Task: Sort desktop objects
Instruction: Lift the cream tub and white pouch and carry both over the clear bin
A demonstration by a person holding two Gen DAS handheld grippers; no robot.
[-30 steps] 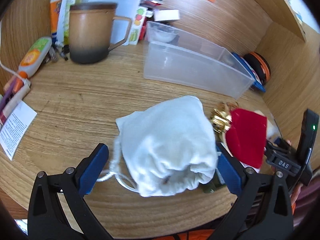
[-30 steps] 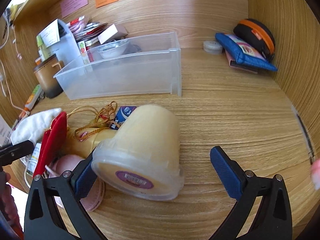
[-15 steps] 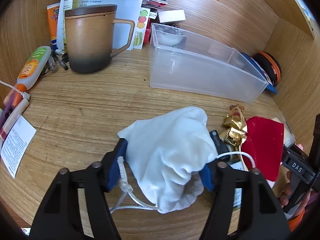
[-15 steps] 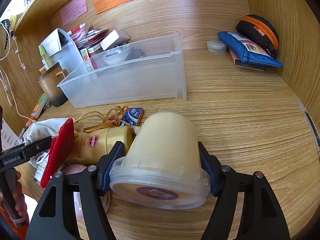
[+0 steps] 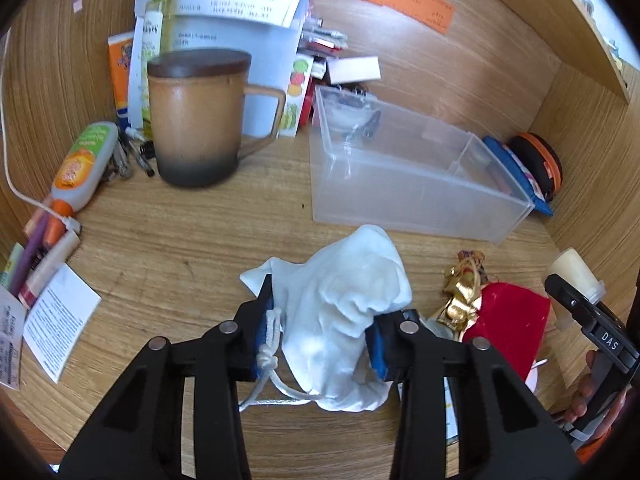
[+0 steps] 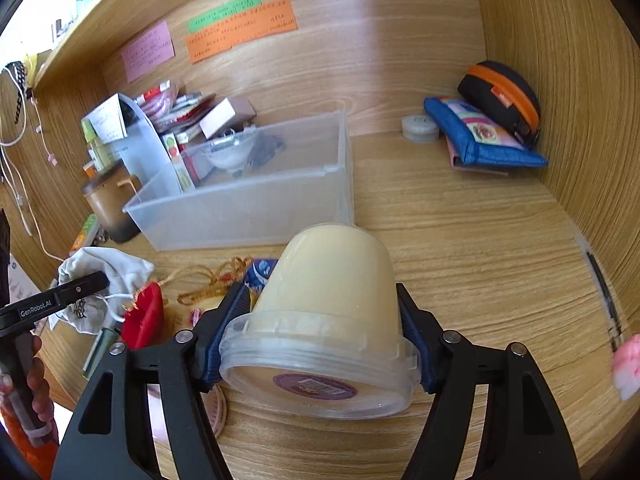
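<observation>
My left gripper (image 5: 320, 332) is shut on a white drawstring cloth pouch (image 5: 344, 300), held just above the wooden desk. My right gripper (image 6: 320, 336) is shut on a cream plastic tub (image 6: 324, 308) lying on its side, lid end toward the camera. The tub also shows at the right edge of the left wrist view (image 5: 576, 272). A clear plastic bin (image 5: 412, 172) stands behind both; it also shows in the right wrist view (image 6: 248, 196). It holds a small clear bowl (image 6: 230, 152).
A brown lidded mug (image 5: 200, 116), a glue bottle (image 5: 80, 164), pens and papers sit at the left. A red pouch (image 5: 508, 320) and a gold ornament (image 5: 460, 300) lie between the grippers. A blue pouch (image 6: 484, 136) and a black-orange case (image 6: 504, 96) lie at the back right.
Both grippers have closed: the left on the white pouch, the right on the cream tub. Both have lifted slightly and moved toward the bin.
</observation>
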